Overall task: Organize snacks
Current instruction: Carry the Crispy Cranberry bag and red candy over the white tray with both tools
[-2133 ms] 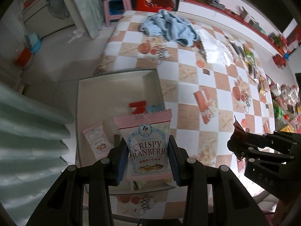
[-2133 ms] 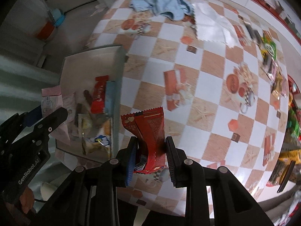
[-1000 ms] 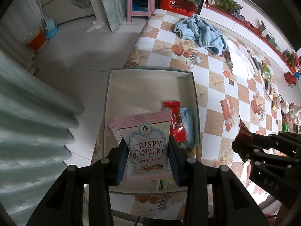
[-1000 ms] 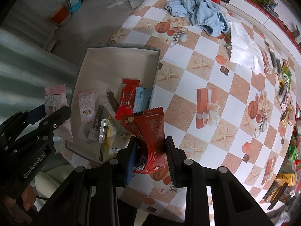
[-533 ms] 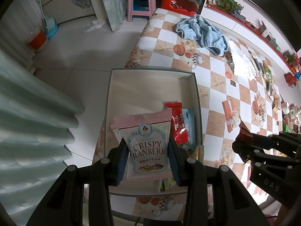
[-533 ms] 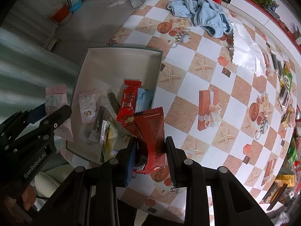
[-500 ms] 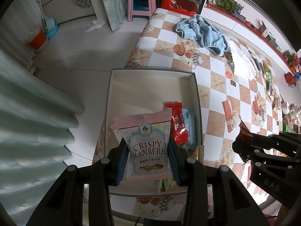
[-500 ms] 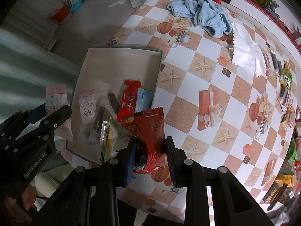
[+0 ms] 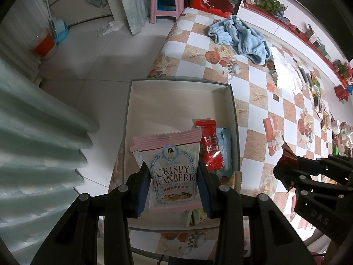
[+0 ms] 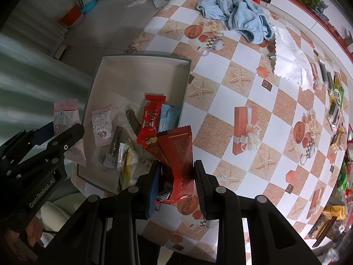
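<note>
My left gripper is shut on a pink Crispy Cranberry packet and holds it upright above the near end of a shallow white box. My right gripper is shut on a red snack packet, held above the table just right of the box's near corner. Inside the box lie a second cranberry packet, a red bar, a blue packet and several other wrappers. The left gripper with its packet also shows at the left of the right wrist view.
The box sits at the near left corner of a checkered tablecloth. A blue towel and white cloth lie farther back. Several loose snacks line the right edge. Floor, a pink stool and curtain are left.
Both grippers have drawn back and risen slightly from the box while keeping their packets. In the last half second almost nothing has moved.
</note>
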A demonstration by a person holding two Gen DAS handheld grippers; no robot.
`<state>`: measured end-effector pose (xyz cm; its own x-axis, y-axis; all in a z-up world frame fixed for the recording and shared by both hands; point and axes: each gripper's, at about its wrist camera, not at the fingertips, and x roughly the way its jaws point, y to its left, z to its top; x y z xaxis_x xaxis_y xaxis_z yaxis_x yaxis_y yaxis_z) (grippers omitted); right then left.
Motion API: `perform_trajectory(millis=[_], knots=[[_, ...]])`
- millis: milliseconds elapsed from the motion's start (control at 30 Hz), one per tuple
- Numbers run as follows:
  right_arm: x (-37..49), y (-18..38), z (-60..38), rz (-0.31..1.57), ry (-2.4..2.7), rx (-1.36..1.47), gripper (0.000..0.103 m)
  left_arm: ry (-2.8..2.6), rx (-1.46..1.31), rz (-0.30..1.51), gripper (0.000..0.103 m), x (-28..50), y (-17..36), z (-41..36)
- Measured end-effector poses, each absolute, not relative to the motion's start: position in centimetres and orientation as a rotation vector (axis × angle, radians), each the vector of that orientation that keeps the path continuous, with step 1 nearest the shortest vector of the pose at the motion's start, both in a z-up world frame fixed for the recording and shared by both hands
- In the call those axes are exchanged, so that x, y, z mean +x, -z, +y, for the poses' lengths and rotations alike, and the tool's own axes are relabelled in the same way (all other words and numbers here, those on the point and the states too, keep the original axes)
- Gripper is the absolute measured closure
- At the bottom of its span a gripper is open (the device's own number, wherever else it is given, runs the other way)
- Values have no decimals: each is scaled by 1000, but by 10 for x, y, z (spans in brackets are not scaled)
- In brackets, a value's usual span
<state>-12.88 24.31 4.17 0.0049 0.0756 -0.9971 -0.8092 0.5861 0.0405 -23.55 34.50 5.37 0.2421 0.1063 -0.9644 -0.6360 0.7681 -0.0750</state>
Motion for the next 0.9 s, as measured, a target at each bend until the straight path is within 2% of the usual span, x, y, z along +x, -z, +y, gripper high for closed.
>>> perform_trajectory(millis=[900], knots=[[-125, 2, 299, 1461, -842, -686, 71, -589, -510, 1353, 60, -217, 10, 371]])
